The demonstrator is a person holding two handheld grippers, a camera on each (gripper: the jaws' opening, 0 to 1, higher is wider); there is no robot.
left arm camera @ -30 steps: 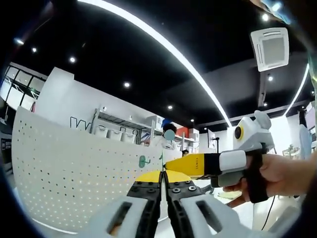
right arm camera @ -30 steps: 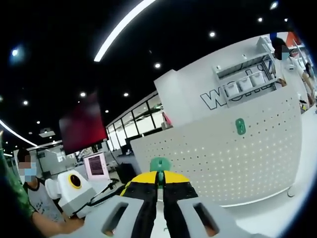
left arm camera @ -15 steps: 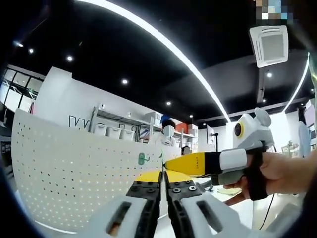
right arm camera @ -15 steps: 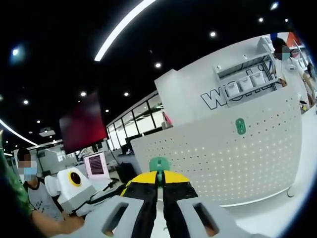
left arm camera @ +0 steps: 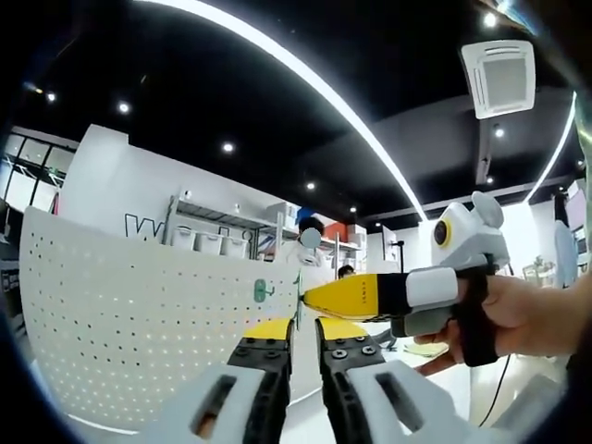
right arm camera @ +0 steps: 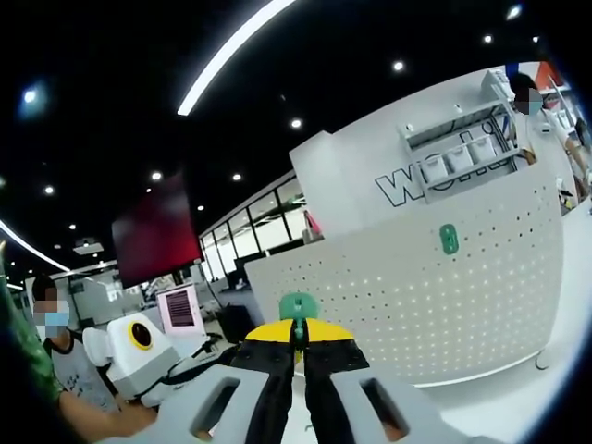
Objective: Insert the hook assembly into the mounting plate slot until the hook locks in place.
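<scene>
Since a second ago, the left gripper's (left arm camera: pixel 301 344) jaws have parted: they were pressed together and now stand slightly apart with a narrow gap, nothing between them. The right gripper (right arm camera: pixel 298 344) is unchanged, jaws closed on a green hook piece (right arm camera: pixel 298 306) whose rounded head stands up just above the yellow jaw tips.

A second green hook (right arm camera: pixel 449 238) is already seated on the white pegboard mounting plate (right arm camera: pixel 481 296); in the right gripper view it sits in the upper part of the plate, well apart from the held piece. In the left gripper view the same mounted hook (left arm camera: pixel 264 290) shows near the plate's (left arm camera: pixel 120 324) right end, just left of the incoming yellow tip of the right gripper (left arm camera: pixel 310 300), which a hand (left arm camera: pixel 518 314) holds from the right.

Beyond the plate stands a white wall with dark lettering (right arm camera: pixel 412 180) and a shelf of white bins (right arm camera: pixel 453 153). A long ceiling light strip (left arm camera: pixel 305 83) runs overhead.
</scene>
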